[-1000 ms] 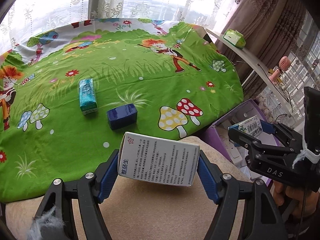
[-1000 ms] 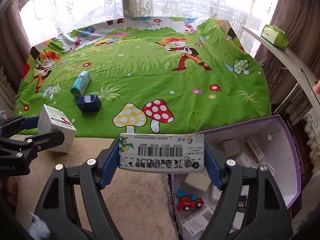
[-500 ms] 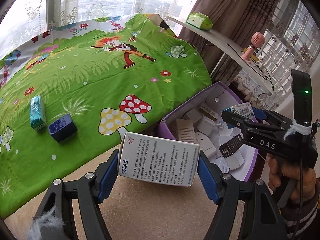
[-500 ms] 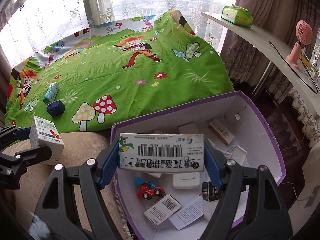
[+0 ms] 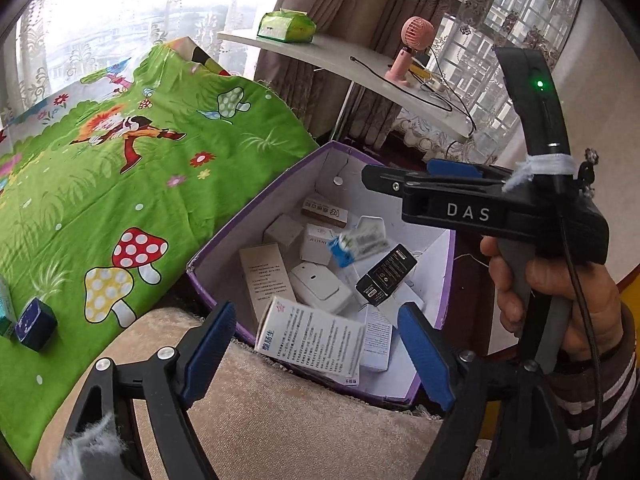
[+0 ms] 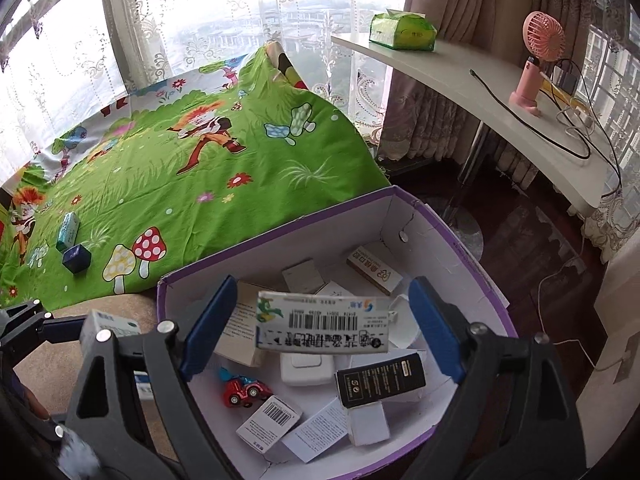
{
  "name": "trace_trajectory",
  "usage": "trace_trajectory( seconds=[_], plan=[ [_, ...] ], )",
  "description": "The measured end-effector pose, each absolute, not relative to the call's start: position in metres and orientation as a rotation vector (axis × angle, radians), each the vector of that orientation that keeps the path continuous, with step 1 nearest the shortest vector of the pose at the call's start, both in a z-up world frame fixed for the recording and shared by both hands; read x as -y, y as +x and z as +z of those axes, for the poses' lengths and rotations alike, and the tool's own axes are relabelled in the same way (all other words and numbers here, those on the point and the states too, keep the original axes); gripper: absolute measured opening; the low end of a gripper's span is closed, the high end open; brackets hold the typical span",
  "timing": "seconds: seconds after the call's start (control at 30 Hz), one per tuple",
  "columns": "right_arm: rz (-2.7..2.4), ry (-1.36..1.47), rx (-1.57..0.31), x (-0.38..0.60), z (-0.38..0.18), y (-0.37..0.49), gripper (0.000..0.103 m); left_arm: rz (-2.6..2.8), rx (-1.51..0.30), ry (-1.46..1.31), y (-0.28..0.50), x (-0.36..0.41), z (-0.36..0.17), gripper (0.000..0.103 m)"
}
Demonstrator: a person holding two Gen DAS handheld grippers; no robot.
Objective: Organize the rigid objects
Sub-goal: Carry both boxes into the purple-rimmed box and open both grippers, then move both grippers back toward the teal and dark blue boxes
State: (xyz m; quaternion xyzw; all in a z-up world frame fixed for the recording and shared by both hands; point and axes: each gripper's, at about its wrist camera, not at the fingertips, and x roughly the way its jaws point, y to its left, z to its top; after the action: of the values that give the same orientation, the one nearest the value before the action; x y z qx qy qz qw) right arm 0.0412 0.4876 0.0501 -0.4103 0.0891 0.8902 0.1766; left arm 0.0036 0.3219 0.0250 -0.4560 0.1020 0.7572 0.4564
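My left gripper point(image 5: 316, 344) is open. A white medicine box with black print point(image 5: 310, 340) is loose between its fingers, tilted, above the near rim of the purple box point(image 5: 216, 248). My right gripper point(image 6: 322, 328) is open over the purple box point(image 6: 276, 236). A white barcode box with green and blue print point(image 6: 324, 326) is loose between its fingers, blurred; it also shows in the left wrist view point(image 5: 358, 242). The purple box holds several small boxes and a red toy car point(image 6: 242, 390).
A green cartoon cloth point(image 5: 100, 168) covers the bed, with a dark blue box point(image 5: 36, 322) and a teal box point(image 6: 67, 230) on it. A beige cushion point(image 5: 280, 420) lies in front. A white shelf point(image 6: 480, 92) holds a green tissue pack and a pink fan.
Both grippers swung right over the purple box and opened. The white medicine box and the barcode box have left the fingers and are dropping toward the box.
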Motion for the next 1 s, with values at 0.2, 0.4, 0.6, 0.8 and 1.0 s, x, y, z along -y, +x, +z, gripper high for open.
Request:
trace_trajectory(
  seconds=[0.2,0.4,0.6,0.8,1.0],
  plan=[
    [2.532,-1.185,-0.27,-0.486,0.046,0.038,0.094,1.896,-0.149,-1.194,-0.01,-0.307,0.022,0.084],
    [2.548,-1.202,-0.266,-0.479,0.044,0.035,0.094,1.919,-0.11,-1.207,-0.016,-0.299,0.022,0.084],
    [2.569,-1.224,-0.258,-0.468,0.043,0.031,0.094,1.961,-0.088,-1.212,-0.025,-0.286,0.024,0.084],
    [2.625,-1.263,-0.213,-0.439,0.041,0.019,0.094,2.026,-0.076,-1.235,-0.039,-0.263,0.024,0.084],
    [2.679,-1.331,-0.164,-0.403,0.033,0.003,0.094,2.099,-0.029,-1.247,-0.057,-0.224,0.025,0.084]
  ],
)
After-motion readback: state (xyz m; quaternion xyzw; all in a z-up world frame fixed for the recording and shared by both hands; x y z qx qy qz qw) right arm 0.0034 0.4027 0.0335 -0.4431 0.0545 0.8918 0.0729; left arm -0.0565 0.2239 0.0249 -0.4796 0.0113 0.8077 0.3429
